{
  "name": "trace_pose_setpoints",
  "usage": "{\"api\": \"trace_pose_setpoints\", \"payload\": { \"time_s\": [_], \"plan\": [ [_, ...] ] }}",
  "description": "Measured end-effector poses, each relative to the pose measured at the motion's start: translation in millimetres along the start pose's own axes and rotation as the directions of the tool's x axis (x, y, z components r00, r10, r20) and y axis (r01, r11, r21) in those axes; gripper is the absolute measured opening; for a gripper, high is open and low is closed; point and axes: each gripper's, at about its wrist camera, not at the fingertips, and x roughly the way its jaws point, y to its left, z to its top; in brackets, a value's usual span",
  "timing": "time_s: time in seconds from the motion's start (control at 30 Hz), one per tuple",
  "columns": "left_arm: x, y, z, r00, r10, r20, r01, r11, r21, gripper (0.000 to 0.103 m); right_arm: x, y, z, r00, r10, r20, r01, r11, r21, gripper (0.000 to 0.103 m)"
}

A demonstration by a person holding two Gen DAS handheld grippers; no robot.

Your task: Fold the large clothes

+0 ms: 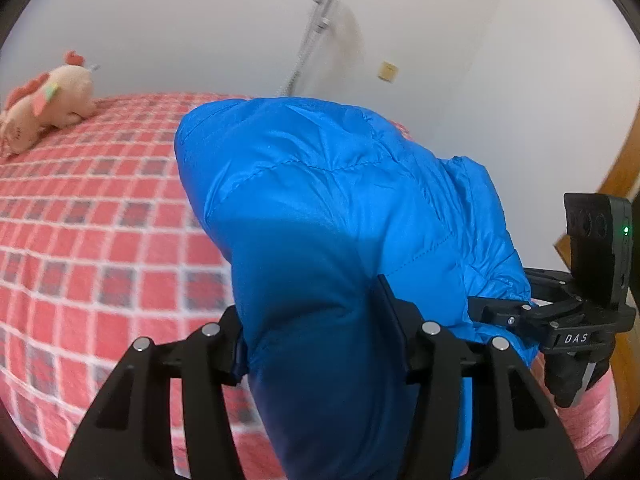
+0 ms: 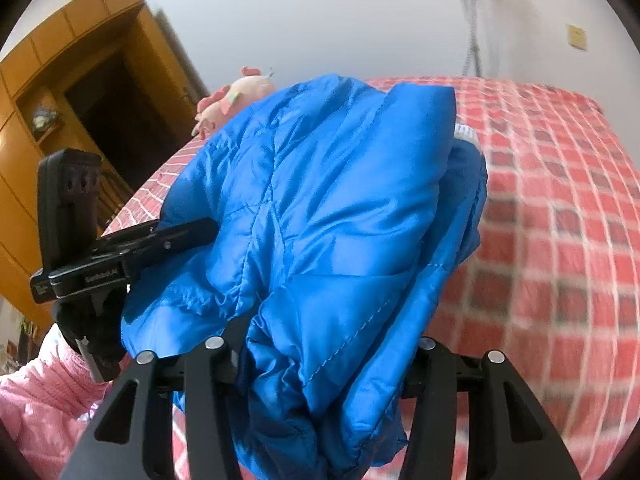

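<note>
Left wrist view: the left tongs [image 1: 320, 320] are clenched on a thick bunch of the bright blue quilted puffer jacket [image 1: 340, 200], whose shiny, stitched fabric bulges up between the black fingers and blocks most of the middle of the view. The jacket is held above a bed covered in a red-and-white checked bedspread [image 1: 100, 220]. A beige plush toy with pink trim [image 1: 48, 100] lies at the bed's far left edge. Behind the bed, a grey metal stand [image 1: 320, 20] leans at the white wall, beside a small yellow wall plate [image 1: 388, 71]. At right, the right tongs [image 1: 500, 312] grip the jacket's other edge.

Right wrist view: the right tongs [image 2: 320, 356] are clamped on a gathered fold of the same jacket [image 2: 320, 200], which hides part of the plush toy [image 2: 236, 96] behind it. The left tongs [image 2: 192, 232] bite into the jacket's left side, held by a black-gloved hand [image 2: 92, 332] with a pink knitted sleeve [image 2: 44, 392]. An orange-brown wooden wardrobe [image 2: 60, 60] stands at left; the checked bedspread [image 2: 560, 220] spreads to the right.
</note>
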Motion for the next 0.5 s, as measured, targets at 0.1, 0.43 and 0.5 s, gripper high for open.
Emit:
{"api": "trace_pose_setpoints", "payload": {
  "time_s": [0.1, 0.43, 0.5],
  "plan": [
    [6.2, 25.8, 14.6, 1.000, 0.031, 0.005, -0.031, 0.999, -0.030, 0.052, 31.9, -1.1, 25.1, 0.999, 0.027, -0.020, -0.027, 1.000, -0.010, 0.050],
    [52.7, 81.2, 15.7, 0.998, 0.052, -0.038, -0.055, 0.997, -0.060, 0.060, 87.8, -40.8, 25.4, 0.995, 0.079, -0.065, -0.073, 0.993, 0.095, 0.057],
    [49.8, 81.0, 17.8, 0.997, 0.060, -0.050, -0.063, 0.996, -0.062, 0.064, 82.4, -41.4, 22.7, 0.994, 0.078, -0.074, -0.070, 0.992, 0.109, 0.061]
  ]
}}
